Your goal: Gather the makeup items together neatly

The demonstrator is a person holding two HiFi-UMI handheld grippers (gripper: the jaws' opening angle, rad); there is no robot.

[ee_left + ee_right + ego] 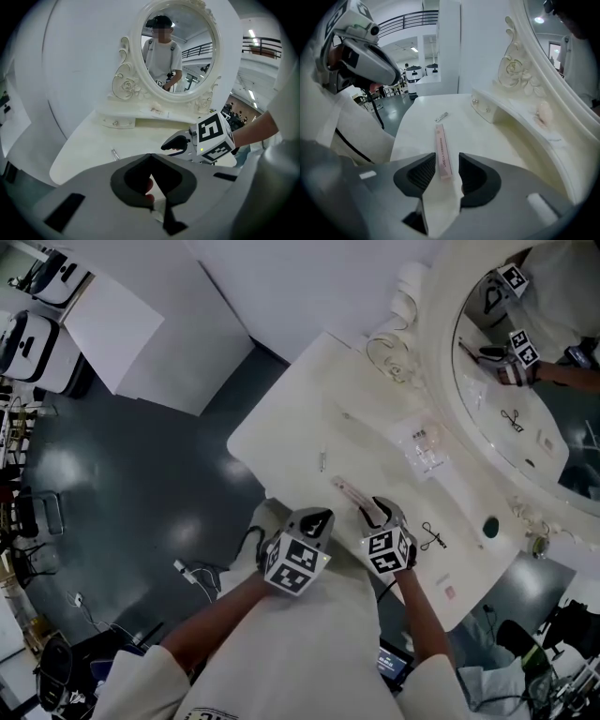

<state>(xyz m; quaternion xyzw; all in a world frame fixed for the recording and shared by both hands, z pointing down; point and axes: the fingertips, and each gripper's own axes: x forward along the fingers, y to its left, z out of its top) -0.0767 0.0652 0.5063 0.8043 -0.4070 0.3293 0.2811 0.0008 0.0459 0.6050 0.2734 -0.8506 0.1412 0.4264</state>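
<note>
A long pink makeup box (441, 143) lies flat on the white vanity table (300, 418), pointing away from me. My right gripper (444, 160) stands open over its near end, one pad on each side, and neither pad presses it. In the head view the same box (348, 490) runs out from under the right gripper (375, 514). A small silver makeup stick (441, 116) lies just beyond the box. My left gripper (151, 157) hangs at the table's near edge, left of the right one, its tips together with nothing held.
A clear packet (424, 446) lies near the mirror base. A black scissor-like tool (432, 538) and a small pink piece (450, 592) lie right of my right gripper. The big oval mirror (525, 381) and its raised shelf (520, 117) bound the table's far side.
</note>
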